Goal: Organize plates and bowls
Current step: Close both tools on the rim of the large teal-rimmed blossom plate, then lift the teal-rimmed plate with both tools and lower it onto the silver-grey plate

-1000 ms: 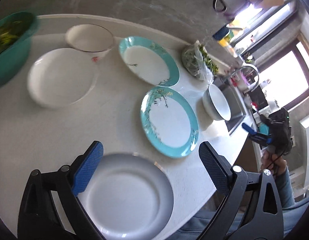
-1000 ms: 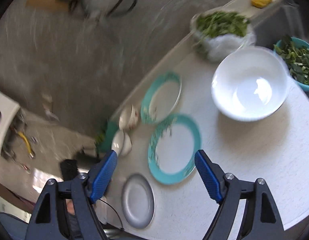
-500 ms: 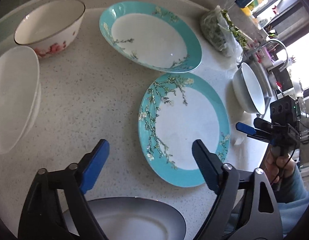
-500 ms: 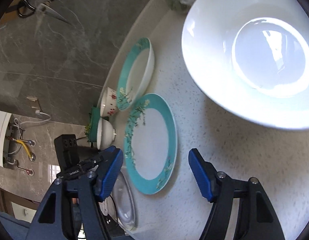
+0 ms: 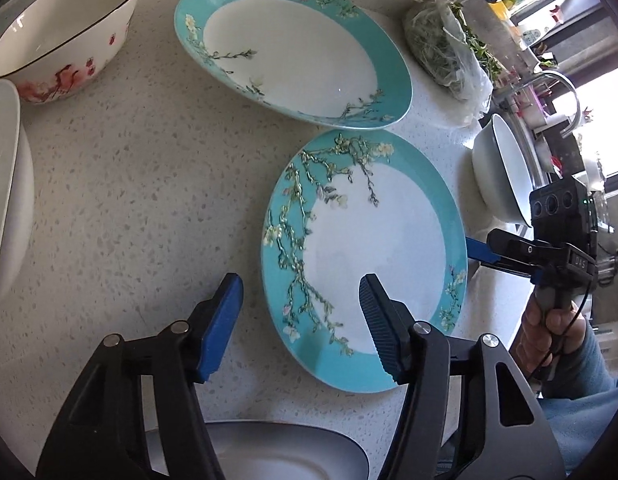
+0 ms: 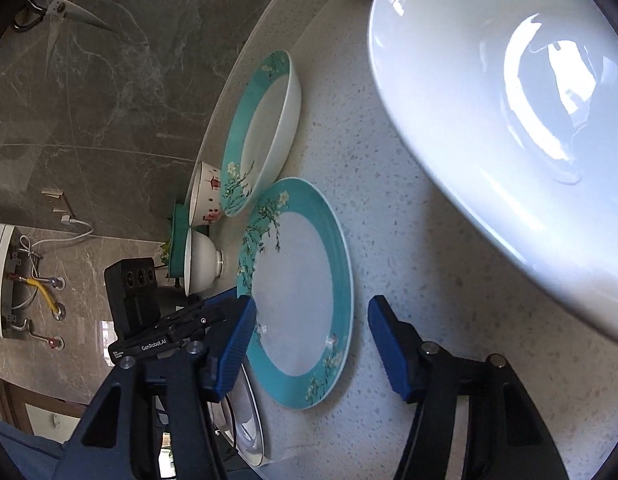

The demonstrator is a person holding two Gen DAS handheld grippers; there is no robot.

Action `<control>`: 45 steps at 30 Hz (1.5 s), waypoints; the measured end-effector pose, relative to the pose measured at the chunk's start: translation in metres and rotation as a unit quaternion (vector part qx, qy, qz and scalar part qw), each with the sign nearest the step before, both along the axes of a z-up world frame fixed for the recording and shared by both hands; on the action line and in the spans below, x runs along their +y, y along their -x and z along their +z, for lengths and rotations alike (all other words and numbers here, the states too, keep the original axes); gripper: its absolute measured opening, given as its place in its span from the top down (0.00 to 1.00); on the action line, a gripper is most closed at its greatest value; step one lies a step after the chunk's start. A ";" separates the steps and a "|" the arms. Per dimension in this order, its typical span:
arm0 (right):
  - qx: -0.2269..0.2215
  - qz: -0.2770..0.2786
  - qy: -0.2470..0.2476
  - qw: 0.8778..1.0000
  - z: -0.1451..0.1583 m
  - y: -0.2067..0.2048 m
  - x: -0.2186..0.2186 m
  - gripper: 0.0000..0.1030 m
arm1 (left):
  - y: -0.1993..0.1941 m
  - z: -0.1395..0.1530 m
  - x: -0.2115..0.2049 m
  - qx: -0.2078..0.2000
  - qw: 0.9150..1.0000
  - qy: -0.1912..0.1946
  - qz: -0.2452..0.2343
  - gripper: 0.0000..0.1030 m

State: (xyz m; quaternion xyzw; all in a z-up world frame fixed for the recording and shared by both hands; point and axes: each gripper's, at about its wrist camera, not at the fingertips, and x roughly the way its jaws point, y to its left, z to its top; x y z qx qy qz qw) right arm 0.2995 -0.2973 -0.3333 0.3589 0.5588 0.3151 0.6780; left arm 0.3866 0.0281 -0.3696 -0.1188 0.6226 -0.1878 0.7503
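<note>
Flat teal-rimmed plate (image 5: 373,256) lies on speckled worktop (image 5: 141,200), near the deeper teal dish (image 5: 293,68). Left gripper (image 5: 301,320) jaws apart, straddling its near-left rim. Right gripper (image 6: 309,344) jaws apart, straddling the opposite edge. Neither clamped.

Teal-rimmed plate (image 5: 365,256) with blossom branches, red-flowered white bowl (image 5: 61,28), blue-padded black tongs (image 5: 301,312)
</note>
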 end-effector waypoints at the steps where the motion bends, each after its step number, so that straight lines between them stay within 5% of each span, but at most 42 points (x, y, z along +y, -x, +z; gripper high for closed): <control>1: 0.001 -0.001 0.000 1.000 0.000 -0.001 0.000 0.40 | -0.002 0.000 -0.001 -0.001 1.000 -0.002 -0.002 0.44; 7: 0.016 0.008 0.011 1.000 -0.003 -0.004 0.006 0.58 | -0.006 0.002 -0.006 -0.005 1.000 -0.014 -0.018 0.46; 8: 0.017 0.005 0.011 1.000 -0.004 -0.003 0.006 0.60 | -0.006 0.002 -0.010 -0.006 0.999 -0.022 -0.025 0.59; 10: 0.018 0.003 0.015 1.000 -0.004 -0.003 0.003 0.63 | -0.008 0.002 -0.012 -0.012 0.999 -0.042 -0.024 0.68; 12: 0.025 0.000 0.022 0.999 -0.005 -0.005 0.000 0.76 | -0.010 -0.001 -0.005 -0.006 0.999 -0.034 -0.012 0.84; 14: 0.030 -0.001 0.039 0.999 -0.006 -0.005 -0.002 0.87 | -0.012 -0.004 0.002 0.001 1.000 -0.017 -0.004 0.86; 45: 0.018 -0.015 0.090 0.996 0.020 0.008 -0.001 0.89 | 0.003 0.016 -0.020 -0.020 1.000 0.004 -0.012 0.88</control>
